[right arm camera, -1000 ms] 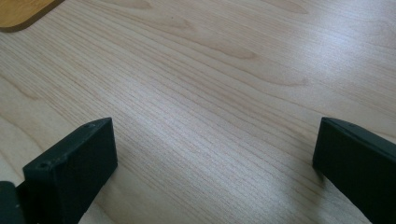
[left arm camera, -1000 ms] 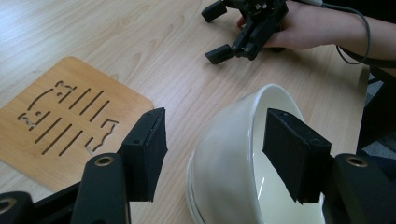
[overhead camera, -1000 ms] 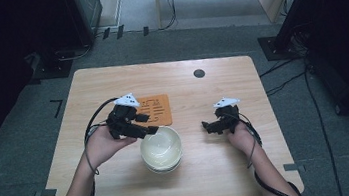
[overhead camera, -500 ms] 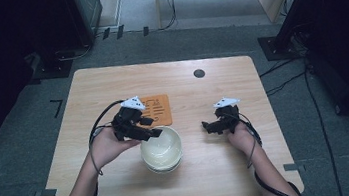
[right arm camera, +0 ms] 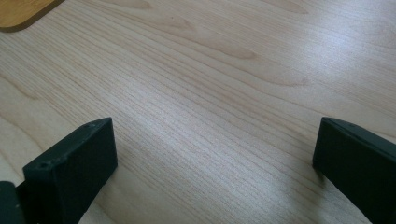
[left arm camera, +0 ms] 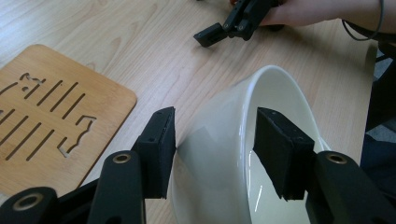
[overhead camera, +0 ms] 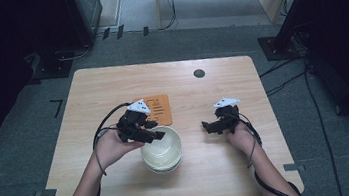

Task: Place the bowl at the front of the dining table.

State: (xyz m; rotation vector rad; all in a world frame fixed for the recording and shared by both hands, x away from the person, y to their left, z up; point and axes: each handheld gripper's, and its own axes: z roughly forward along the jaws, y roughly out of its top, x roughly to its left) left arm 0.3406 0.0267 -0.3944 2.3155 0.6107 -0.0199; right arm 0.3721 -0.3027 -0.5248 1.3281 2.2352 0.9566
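A white bowl stands on the wooden table, near the front edge. My left gripper is at the bowl's near-left rim. In the left gripper view the bowl has its rim between the jaws of the left gripper, one outside the wall and one inside. These jaws have just been closing, and a small gap still shows at the inner pad. My right gripper rests low over bare wood to the right of the bowl. In its own view the right gripper is open with nothing between its jaws.
A thin wooden trivet with cut-out slots lies flat just behind the bowl; in the left gripper view the trivet is at the left. A dark round hole sits near the table's far edge. The person's forearms come in from the front edge.
My left gripper has shifted slightly right and forward over the bowl's rim, and its jaws have narrowed around that rim. The right gripper and the bowl have stayed where they were.
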